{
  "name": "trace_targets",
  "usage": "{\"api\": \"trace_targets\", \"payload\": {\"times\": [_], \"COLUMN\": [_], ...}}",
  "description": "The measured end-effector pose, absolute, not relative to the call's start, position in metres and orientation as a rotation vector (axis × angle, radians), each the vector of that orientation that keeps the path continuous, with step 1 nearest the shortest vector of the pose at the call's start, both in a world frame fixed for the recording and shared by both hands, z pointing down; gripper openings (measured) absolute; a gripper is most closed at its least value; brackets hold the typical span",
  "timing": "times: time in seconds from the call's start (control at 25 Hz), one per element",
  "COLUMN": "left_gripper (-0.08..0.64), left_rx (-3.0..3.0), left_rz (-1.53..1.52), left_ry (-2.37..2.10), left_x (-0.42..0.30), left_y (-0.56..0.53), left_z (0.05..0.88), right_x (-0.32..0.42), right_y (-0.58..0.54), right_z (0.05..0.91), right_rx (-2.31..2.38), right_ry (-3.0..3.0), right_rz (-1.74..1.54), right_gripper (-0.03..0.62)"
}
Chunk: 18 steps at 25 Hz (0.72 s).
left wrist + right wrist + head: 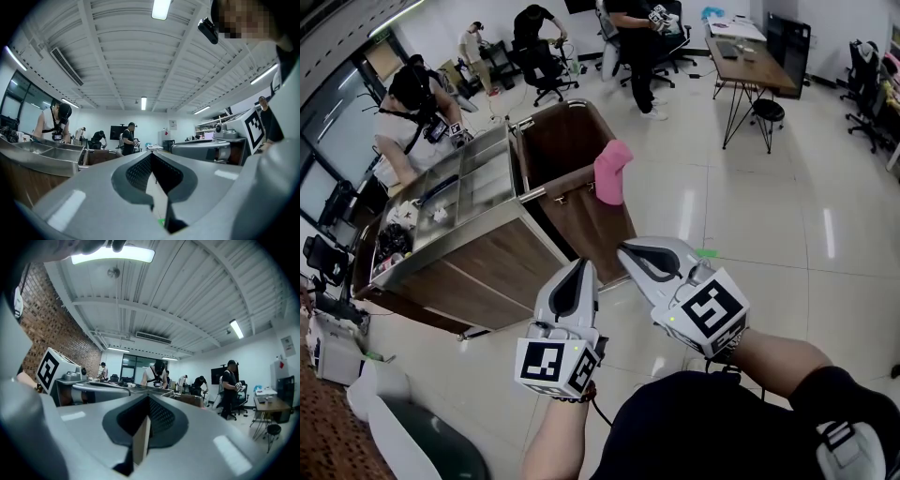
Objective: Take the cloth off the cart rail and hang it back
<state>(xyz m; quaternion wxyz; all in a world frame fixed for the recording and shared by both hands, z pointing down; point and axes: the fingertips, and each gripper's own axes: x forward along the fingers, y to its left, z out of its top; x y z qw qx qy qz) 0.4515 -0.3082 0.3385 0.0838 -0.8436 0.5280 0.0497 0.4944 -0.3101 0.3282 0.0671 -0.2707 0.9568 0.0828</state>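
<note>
A pink cloth (612,173) hangs over the near rail of the brown bin at the right end of a steel-topped cart (474,246). My left gripper (582,266) is shut and empty, held low near my body, pointing toward the cart's wooden side. Beside it my right gripper (624,249) is also shut and empty, its tip just below the cloth in the head view and apart from it. In the left gripper view the left gripper (151,154) has its jaws together at the tip. The right gripper view shows the right gripper (148,399) likewise, with the cloth hidden.
A person (410,114) with a head rig stands at the cart's far side, over its steel trays. Other people and office chairs (542,67) fill the back of the room. A desk (748,54) with a stool stands at the right. The floor is glossy tile.
</note>
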Motion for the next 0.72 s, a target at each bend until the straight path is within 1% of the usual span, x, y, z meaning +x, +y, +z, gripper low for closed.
{"api": "trace_targets", "payload": {"times": [0.52,0.72], "left_gripper": [0.003,0.003], "left_rx": [-2.525,-2.526], "left_rz": [0.150,0.147], "left_ry": [1.559,1.554], "left_x": [0.460,0.465], "left_y": [-0.308,-0.306], "left_z": [0.336,0.335], "right_x": [0.502,0.505], "right_y": [-0.310,-0.302], "right_z": [0.327,0.327], "right_rx": [-0.829,-0.865], "right_ry": [2.880,2.906], "right_rz": [0.283,0.053], "right_gripper": [0.000,0.000]}}
